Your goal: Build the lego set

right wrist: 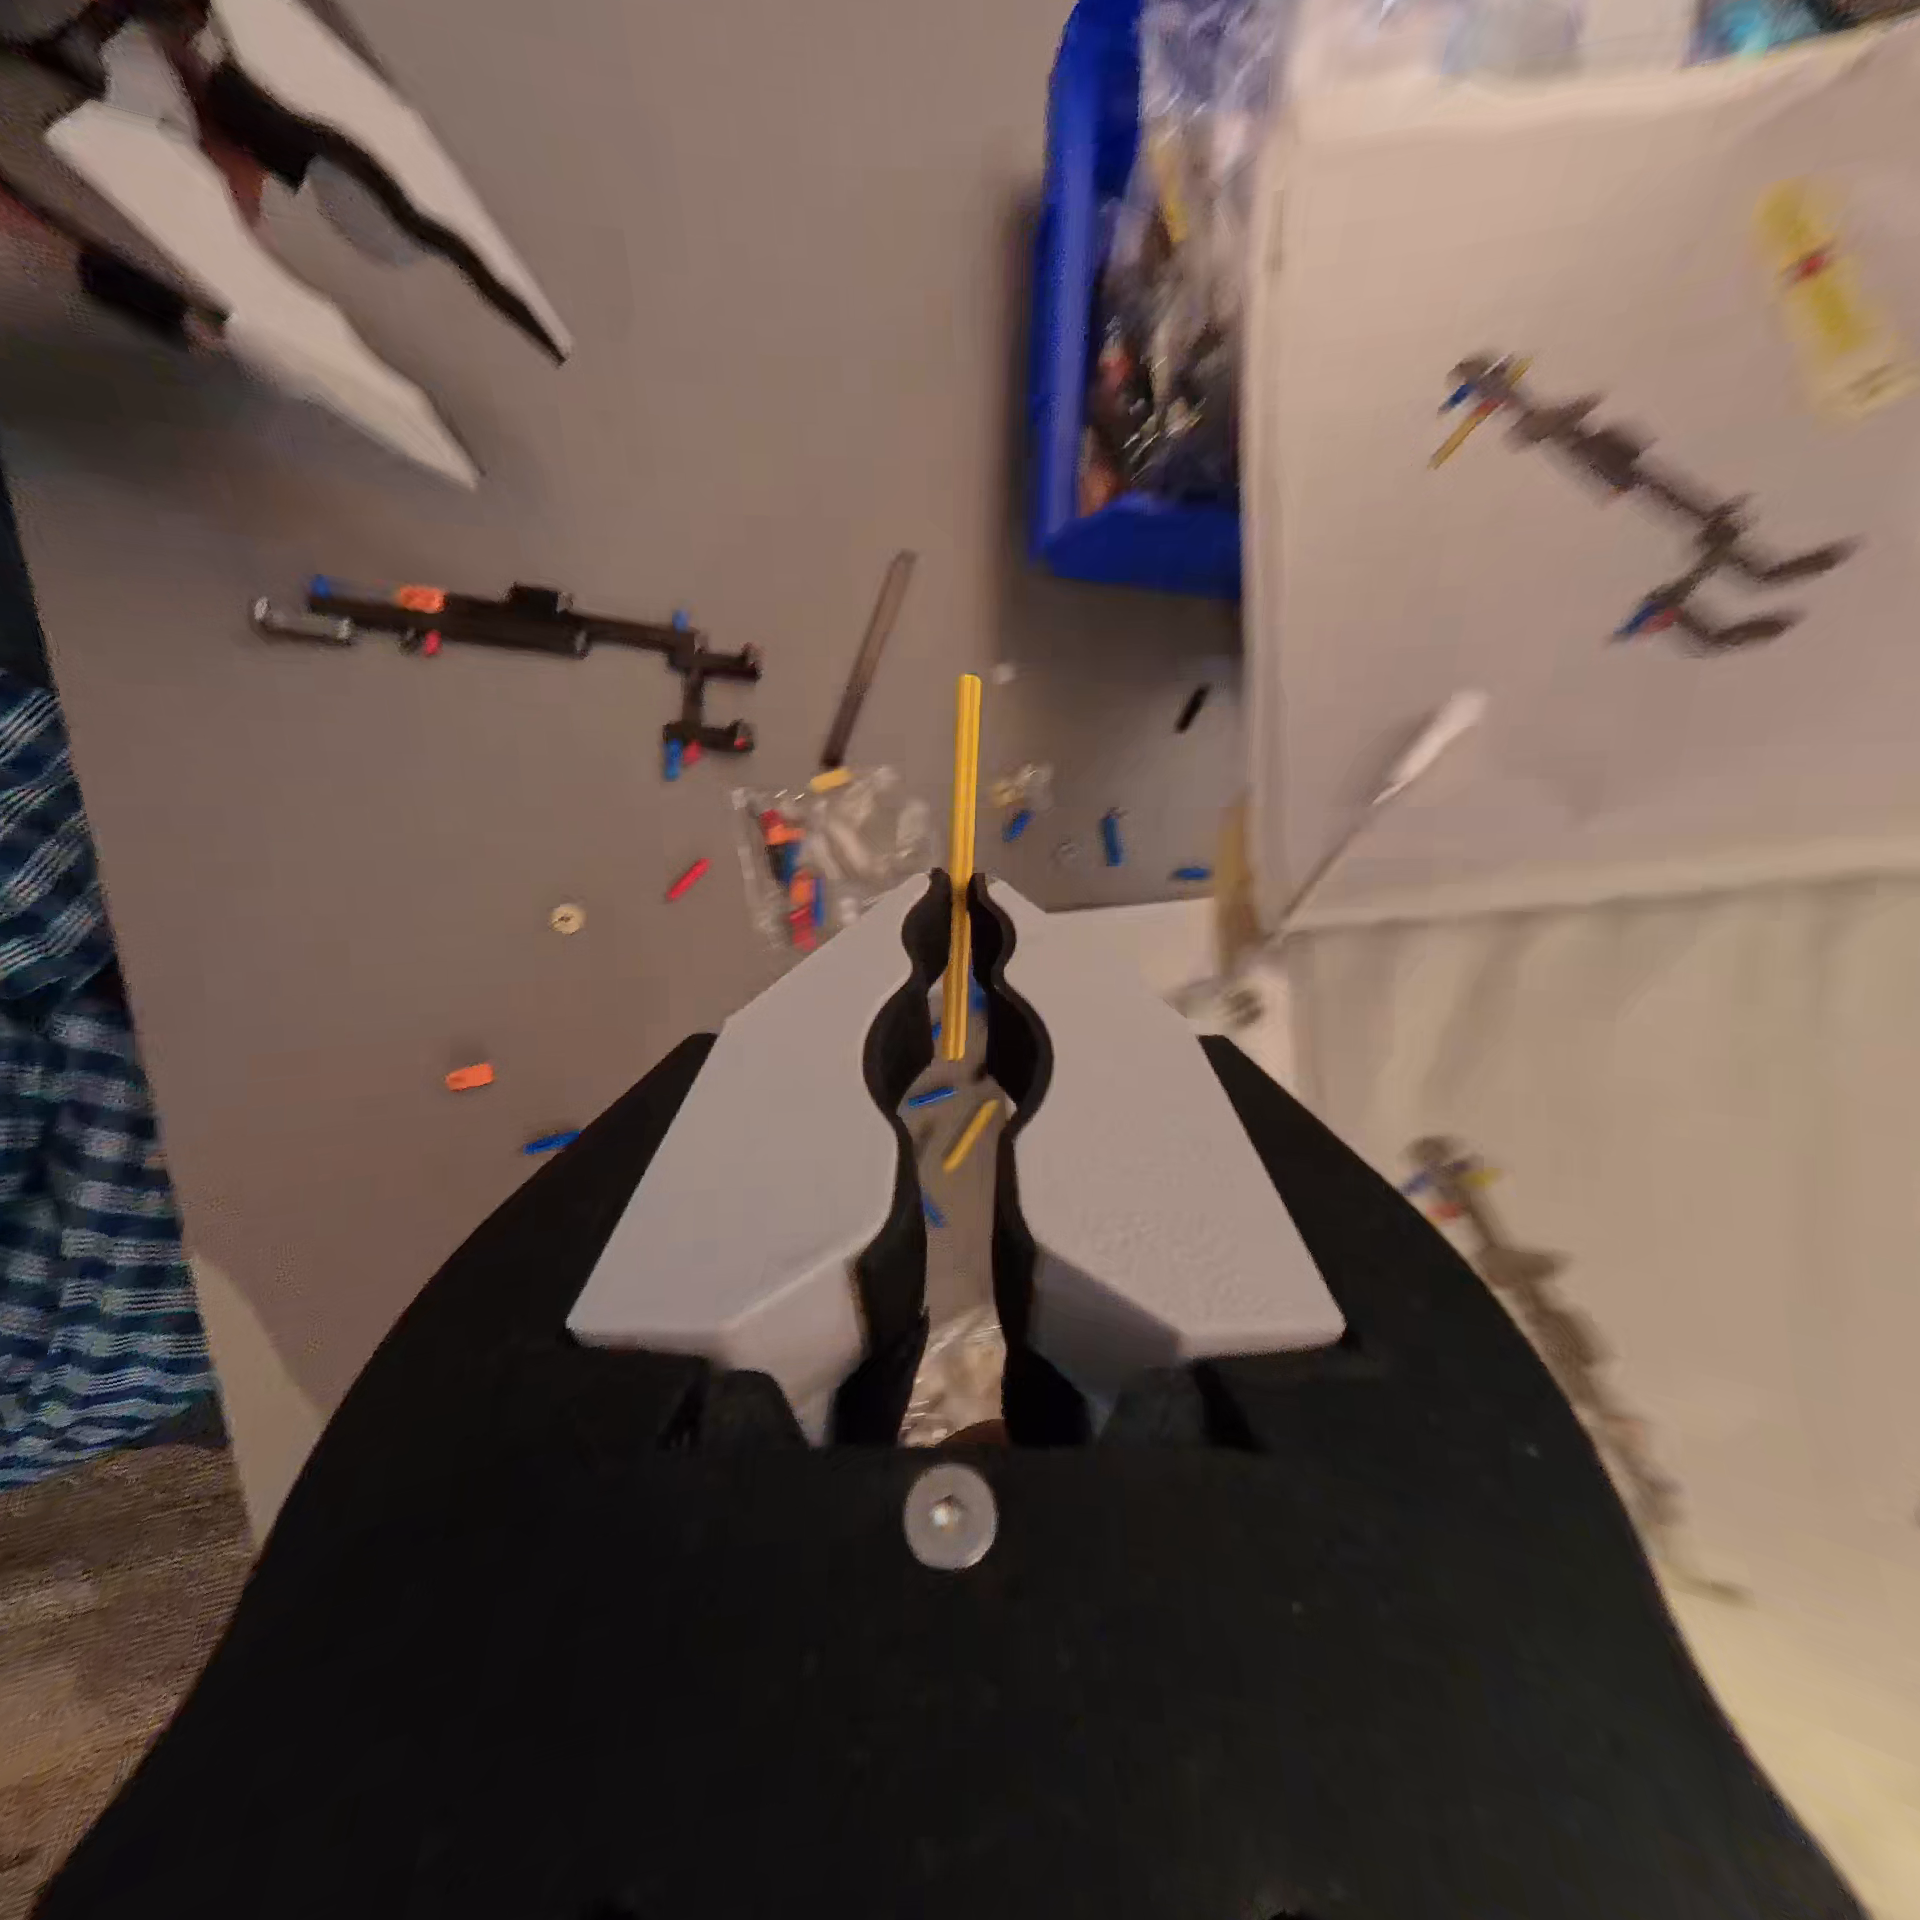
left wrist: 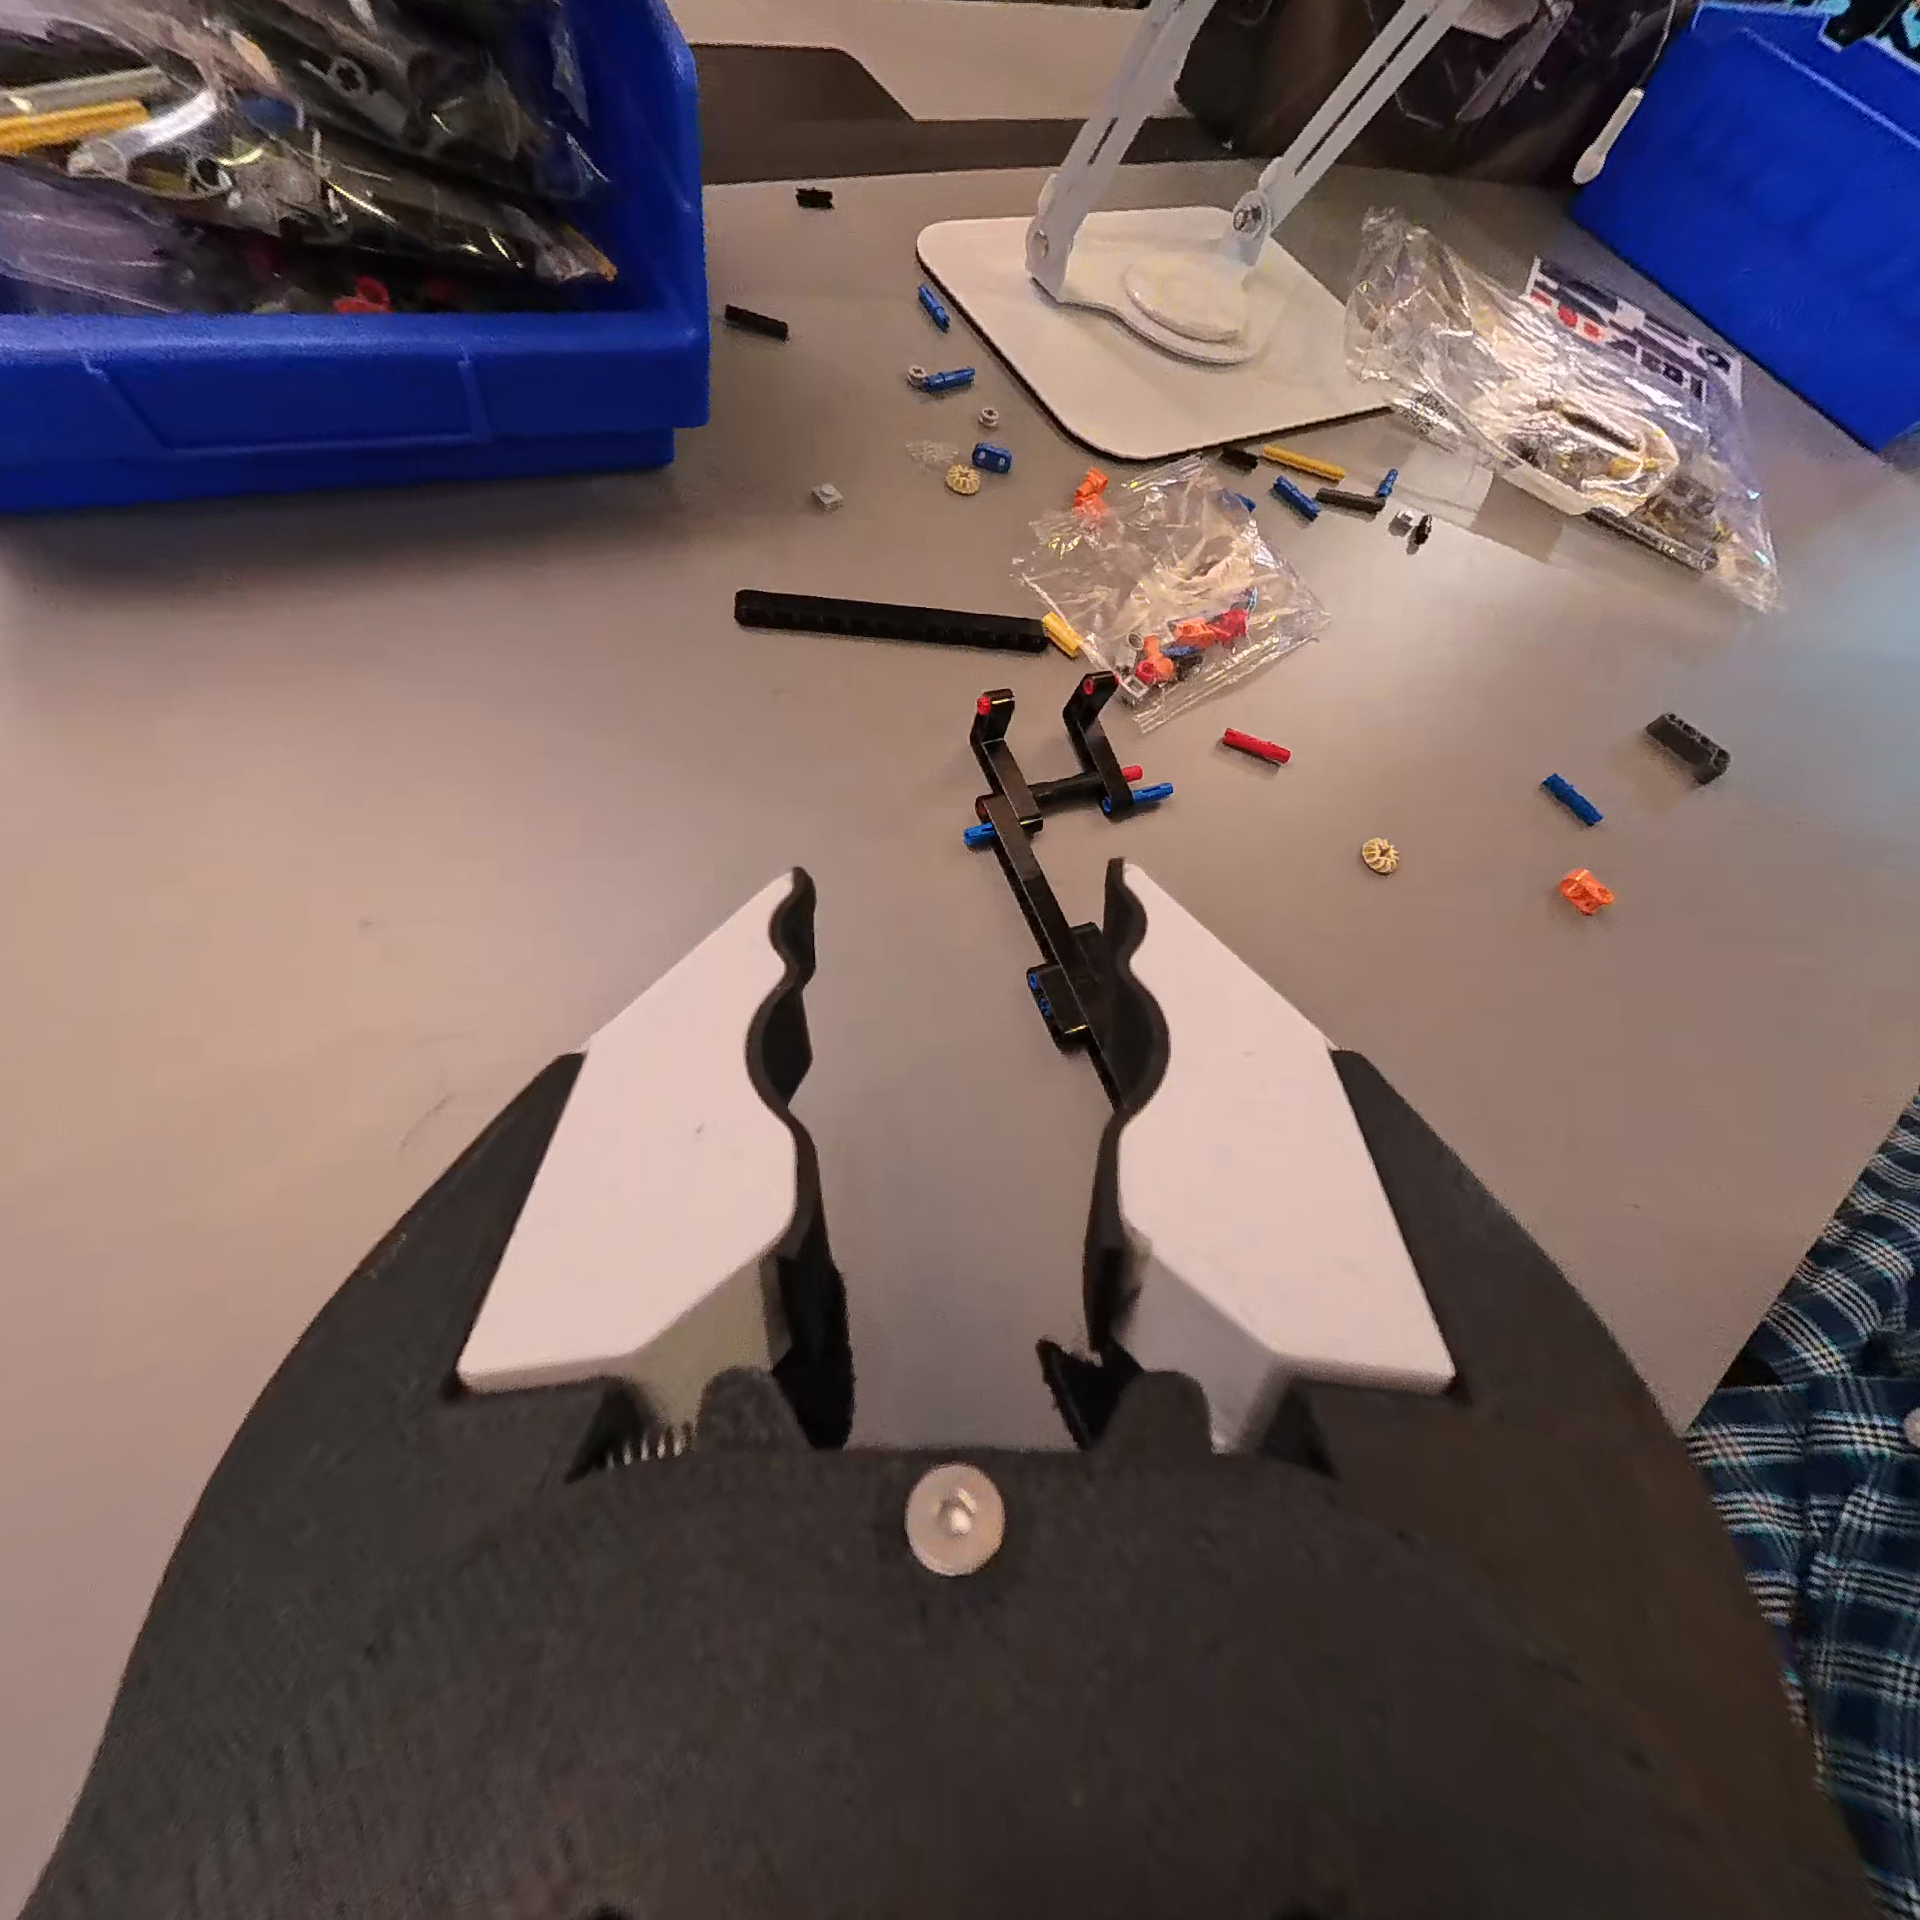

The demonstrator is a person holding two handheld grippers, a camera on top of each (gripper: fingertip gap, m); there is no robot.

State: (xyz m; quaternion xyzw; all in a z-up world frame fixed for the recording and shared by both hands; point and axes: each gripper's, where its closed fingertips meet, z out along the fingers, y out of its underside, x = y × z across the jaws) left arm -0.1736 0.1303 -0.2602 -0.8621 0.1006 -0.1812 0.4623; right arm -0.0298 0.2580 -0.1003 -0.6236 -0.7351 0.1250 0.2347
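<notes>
- left gripper (left wrist: 961, 883) is spread wide with nothing in it, low over the grey table (left wrist: 364, 831). the black lego assembly (left wrist: 1049, 821) lies mid-table, its near end tucked against the right-hand finger (left wrist: 1226, 1091)
- that frame looks light and stiff, but the pinned joints could pop, so i'd grab the long beam
- right gripper (right wrist: 958, 883) is pinching a thin yellow axle (right wrist: 966, 790) near its lower half. skinny and slippery, could easily twist
</notes>
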